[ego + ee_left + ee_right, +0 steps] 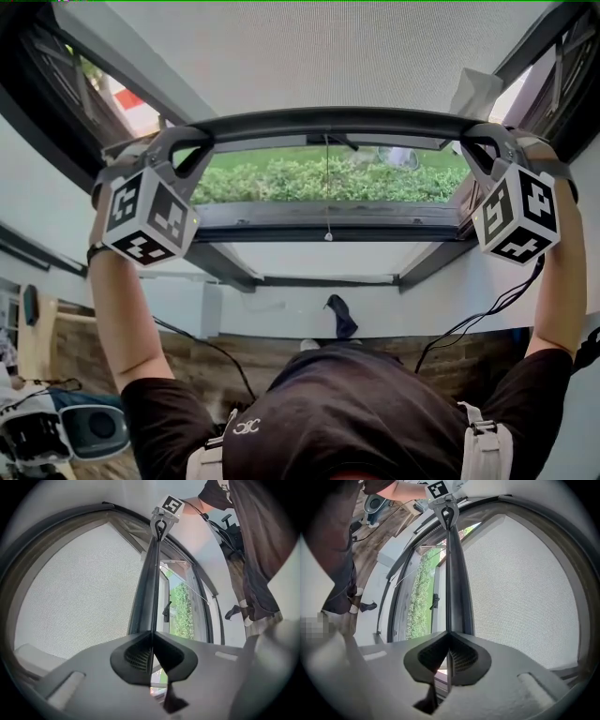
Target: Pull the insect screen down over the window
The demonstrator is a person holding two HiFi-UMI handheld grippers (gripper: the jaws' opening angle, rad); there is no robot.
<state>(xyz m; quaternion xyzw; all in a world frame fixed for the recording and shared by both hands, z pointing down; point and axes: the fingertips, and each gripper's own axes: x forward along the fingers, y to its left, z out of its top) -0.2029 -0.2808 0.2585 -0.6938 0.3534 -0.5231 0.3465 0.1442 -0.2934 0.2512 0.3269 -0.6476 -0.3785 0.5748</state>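
presently mid-pull, screen roughly halfway by my read.
head view: left gripper (187, 147) and right gripper (485, 142) each hold one end of the dark, smooth pull bar (328, 122). the grey woven insect screen (328, 47) hangs above the bar, with the window gap uncovered below.
left gripper view: ribbed fingers (136, 656) clenched on the bar's thin lip.
right gripper view: same clamp, fine mesh on the right.
next: pull down evenly, keep both ends level.

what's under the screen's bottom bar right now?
Below the bottom bar is an uncovered gap: the hedge outside, a thin pull cord hanging down, then the lower window frame. Above the bar, the mesh veils the outdoors; nothing can be made out through it.
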